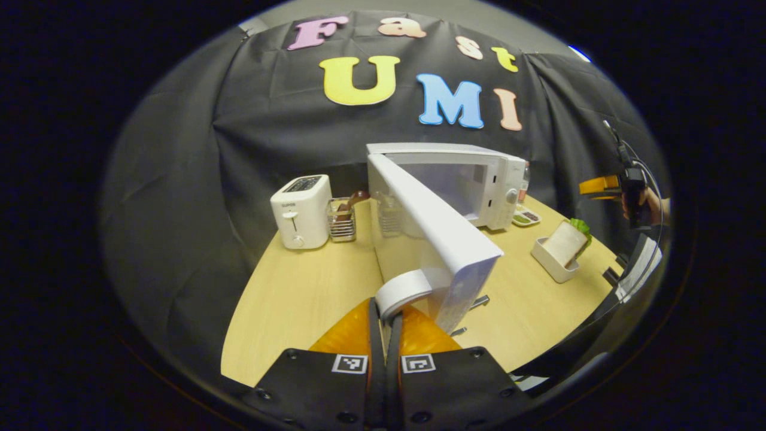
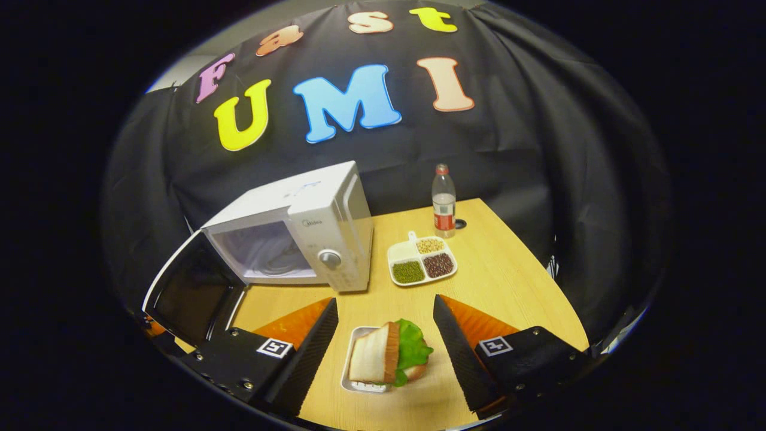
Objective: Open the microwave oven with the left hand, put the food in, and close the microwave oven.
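Note:
The white microwave (image 1: 479, 179) stands at the back of the wooden table with its door (image 1: 437, 227) swung wide open towards me. My left gripper (image 1: 386, 311) is shut on the door's curved white handle (image 1: 404, 290). In the right gripper view, the microwave (image 2: 311, 227) shows its open cavity, and the door (image 2: 191, 293) hangs out at the left. The food, a sandwich (image 2: 389, 356) with lettuce in a small white tray (image 2: 353, 380), lies on the table. My right gripper (image 2: 384, 302) hovers open above it, one finger on each side, not touching. The sandwich (image 1: 565, 242) also sits to the right of the door.
A white toaster (image 1: 299, 209) and a glass holder (image 1: 342, 218) stand left of the microwave. A divided dish of beans (image 2: 422, 260) and a plastic bottle (image 2: 443, 200) stand to its right. The table's curved front edge (image 2: 556, 305) is near.

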The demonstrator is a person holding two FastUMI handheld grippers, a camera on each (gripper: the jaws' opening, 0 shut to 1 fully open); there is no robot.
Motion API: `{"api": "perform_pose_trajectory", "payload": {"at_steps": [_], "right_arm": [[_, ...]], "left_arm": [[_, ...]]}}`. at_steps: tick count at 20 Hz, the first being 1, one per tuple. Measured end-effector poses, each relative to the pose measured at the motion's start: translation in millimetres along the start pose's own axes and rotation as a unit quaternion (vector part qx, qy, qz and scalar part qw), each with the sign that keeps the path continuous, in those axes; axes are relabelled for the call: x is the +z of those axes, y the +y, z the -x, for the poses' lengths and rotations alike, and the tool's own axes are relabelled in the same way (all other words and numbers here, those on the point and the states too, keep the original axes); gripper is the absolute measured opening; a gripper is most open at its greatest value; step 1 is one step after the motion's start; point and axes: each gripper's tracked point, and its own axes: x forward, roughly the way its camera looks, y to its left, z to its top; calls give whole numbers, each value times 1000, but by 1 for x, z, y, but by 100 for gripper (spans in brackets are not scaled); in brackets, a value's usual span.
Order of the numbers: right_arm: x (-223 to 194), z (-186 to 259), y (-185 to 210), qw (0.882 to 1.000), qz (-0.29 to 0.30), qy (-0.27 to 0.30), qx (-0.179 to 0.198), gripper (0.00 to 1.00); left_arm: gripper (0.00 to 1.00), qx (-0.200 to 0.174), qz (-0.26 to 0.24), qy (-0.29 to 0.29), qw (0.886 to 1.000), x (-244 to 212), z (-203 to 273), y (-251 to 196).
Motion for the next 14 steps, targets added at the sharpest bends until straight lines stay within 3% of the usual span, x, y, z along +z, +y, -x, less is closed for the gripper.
{"api": "perform_pose_trajectory", "payload": {"at_steps": [4,11,13,14], "right_arm": [[-28,-11,-22,998,-11,55,1,97],[-77,-24,-20,987,-5,156,44,99],[-89,-25,-15,983,-19,176,55,98],[-91,-27,-12,981,-25,181,60,99]], "left_arm": [[7,-1,17,-2,1000,-2,2,10],[36,10,21,11,1000,-8,8,17],[33,33,14,12,999,-5,19,27],[37,53,14,9,998,-4,28,33]]}}
